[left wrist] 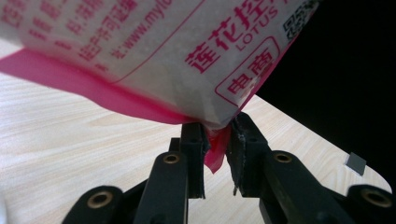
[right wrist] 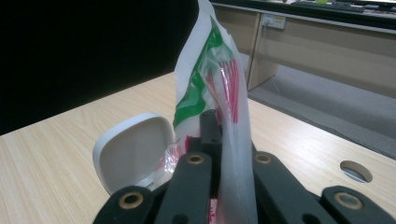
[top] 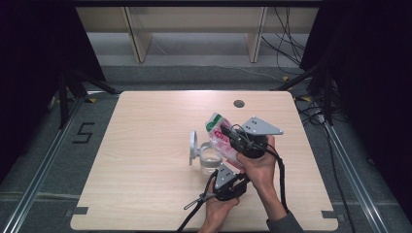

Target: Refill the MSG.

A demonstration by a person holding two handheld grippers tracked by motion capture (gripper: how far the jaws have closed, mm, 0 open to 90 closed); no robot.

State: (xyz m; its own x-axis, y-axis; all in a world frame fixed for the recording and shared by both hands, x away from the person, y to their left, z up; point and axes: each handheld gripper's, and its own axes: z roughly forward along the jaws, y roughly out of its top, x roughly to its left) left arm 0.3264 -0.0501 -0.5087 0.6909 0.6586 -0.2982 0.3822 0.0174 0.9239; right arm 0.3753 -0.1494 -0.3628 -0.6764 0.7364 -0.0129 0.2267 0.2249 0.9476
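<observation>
The wooden table (top: 145, 160) carries a clear lidded container (top: 208, 158), and above it hangs the pink-printed bag (top: 221, 138), tilted as if to pour. The right gripper (top: 232, 137) clamps its upper part while the left gripper (left wrist: 215, 144) pinches the bottom corner, apparently to tip it.

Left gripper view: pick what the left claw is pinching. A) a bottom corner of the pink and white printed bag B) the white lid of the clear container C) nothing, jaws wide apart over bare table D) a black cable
A: in the left gripper view the left claw has its two black jaws closed on a pink corner of the printed bag, which hangs above the wooden table.
</observation>
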